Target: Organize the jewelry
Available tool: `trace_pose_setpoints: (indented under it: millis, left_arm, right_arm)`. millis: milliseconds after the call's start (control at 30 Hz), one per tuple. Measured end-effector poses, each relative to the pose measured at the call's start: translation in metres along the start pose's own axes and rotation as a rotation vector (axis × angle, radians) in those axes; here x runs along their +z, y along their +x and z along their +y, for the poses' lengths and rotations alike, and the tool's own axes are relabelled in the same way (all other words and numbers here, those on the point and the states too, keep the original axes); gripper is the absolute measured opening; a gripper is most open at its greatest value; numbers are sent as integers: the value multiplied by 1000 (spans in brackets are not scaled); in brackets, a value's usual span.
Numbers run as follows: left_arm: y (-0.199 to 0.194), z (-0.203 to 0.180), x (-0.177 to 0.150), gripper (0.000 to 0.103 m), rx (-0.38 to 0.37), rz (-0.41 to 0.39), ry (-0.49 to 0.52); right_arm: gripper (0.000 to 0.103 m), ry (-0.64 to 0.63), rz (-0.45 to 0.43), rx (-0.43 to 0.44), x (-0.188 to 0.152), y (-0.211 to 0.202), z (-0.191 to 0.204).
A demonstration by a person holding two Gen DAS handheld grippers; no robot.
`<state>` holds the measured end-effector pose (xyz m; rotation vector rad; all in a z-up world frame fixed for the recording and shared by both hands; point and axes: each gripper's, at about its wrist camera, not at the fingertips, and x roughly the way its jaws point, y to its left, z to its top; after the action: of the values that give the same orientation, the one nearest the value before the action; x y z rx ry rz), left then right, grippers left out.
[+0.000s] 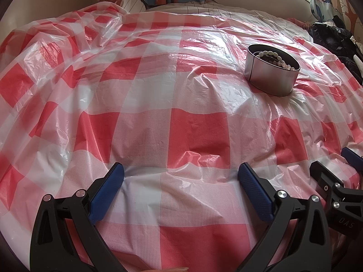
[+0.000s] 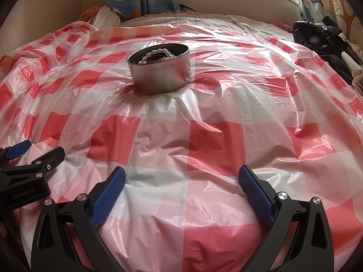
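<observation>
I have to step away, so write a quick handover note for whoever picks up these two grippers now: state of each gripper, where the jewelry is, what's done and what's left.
Left gripper: open, empty, low over the checked plastic sheet.
Right gripper: open, empty, beside the left one.
Round metal tin: upright on the sheet, ahead of both grippers, no lid on it.
White bead bracelet: already in the tin, leaning on the rim; something dark lies under it, unclear what.
Done: beads are in the tin.
Left: no loose jewelry or lid shows on the sheet in either view; check outside the views before finishing.
</observation>
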<state>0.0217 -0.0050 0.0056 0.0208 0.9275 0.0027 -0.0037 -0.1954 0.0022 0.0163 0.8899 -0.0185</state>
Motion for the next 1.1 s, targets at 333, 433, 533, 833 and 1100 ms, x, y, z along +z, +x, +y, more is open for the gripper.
trace_pose_setpoints:
  millis: [333,433,533,833,1100]
  left_arm:
    - [0,0,0,97,0,0,0]
    - [1,0,0,97,-1,0,0]
    - [1,0,0,97,0,1,0]
    - [2,0,0,97,-4,3,-3]
    - [3,1,0,97,-10,4,-7]
  right_arm:
    - [96,-1,0,0,0,0,0]
    - [96,-1,1,-1,0,0,0]
    - [96,-1,1,0,0,0,0]
    - [96,-1,1,-1,0,0,0]
    - [96,-2,1,-1,0,0,0]
